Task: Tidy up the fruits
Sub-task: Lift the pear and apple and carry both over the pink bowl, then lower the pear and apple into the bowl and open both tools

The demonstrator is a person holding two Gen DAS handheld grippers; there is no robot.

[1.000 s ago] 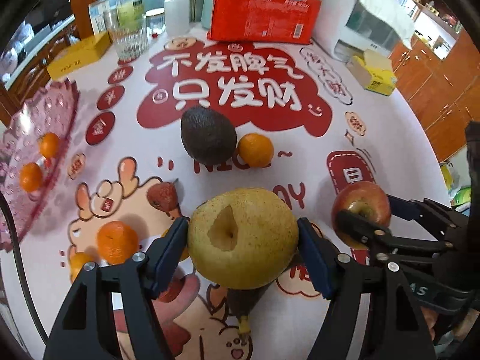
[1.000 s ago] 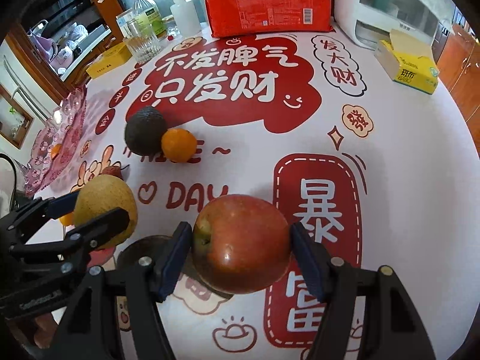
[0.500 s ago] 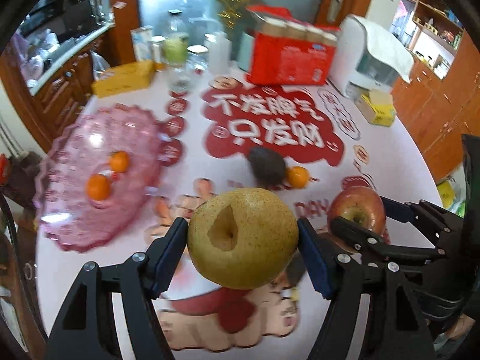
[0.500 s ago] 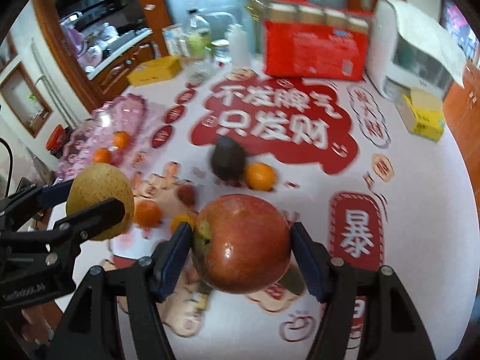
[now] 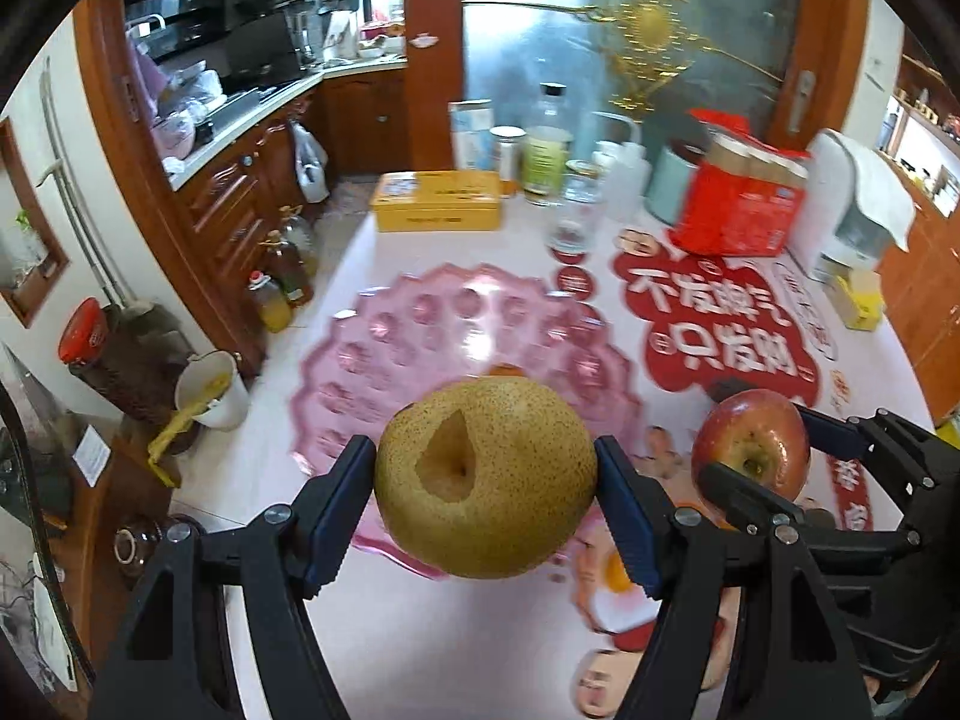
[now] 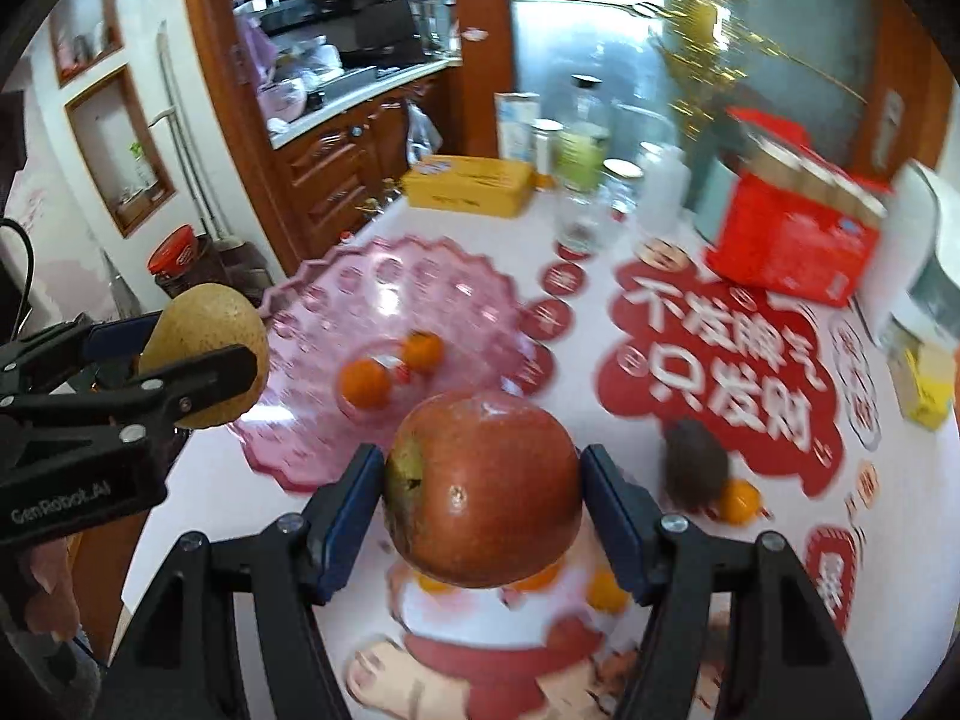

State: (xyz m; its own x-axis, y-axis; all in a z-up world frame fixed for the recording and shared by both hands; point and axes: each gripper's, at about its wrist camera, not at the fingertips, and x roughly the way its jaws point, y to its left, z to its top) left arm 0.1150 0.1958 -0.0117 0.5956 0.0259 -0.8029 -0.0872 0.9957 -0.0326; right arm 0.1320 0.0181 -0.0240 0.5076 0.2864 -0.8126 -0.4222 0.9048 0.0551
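The left gripper (image 5: 486,480) has its jaws clamped on a pear (image 5: 486,477), carried clear of the tabletop (image 5: 456,648) over the near rim of the pink tray (image 5: 354,360). Beside it, the right gripper (image 6: 483,489) grips an apple (image 6: 483,486) the same way, over the tabletop near the tray's edge. Below the apple, a few small oranges (image 6: 606,591) lie loose on the cloth. Farther in, two oranges (image 6: 366,383) sit in the tray's middle. An avocado (image 6: 696,468) with another orange touching it waits off to the right.

Risks, as I judge them: both fruits are round, smooth and pinched only at their sides, so a quick swing could let one slip. The two grippers travel close together and may knock. Set down carelessly, either fruit could roll against the oranges or off the tray's shallow rim.
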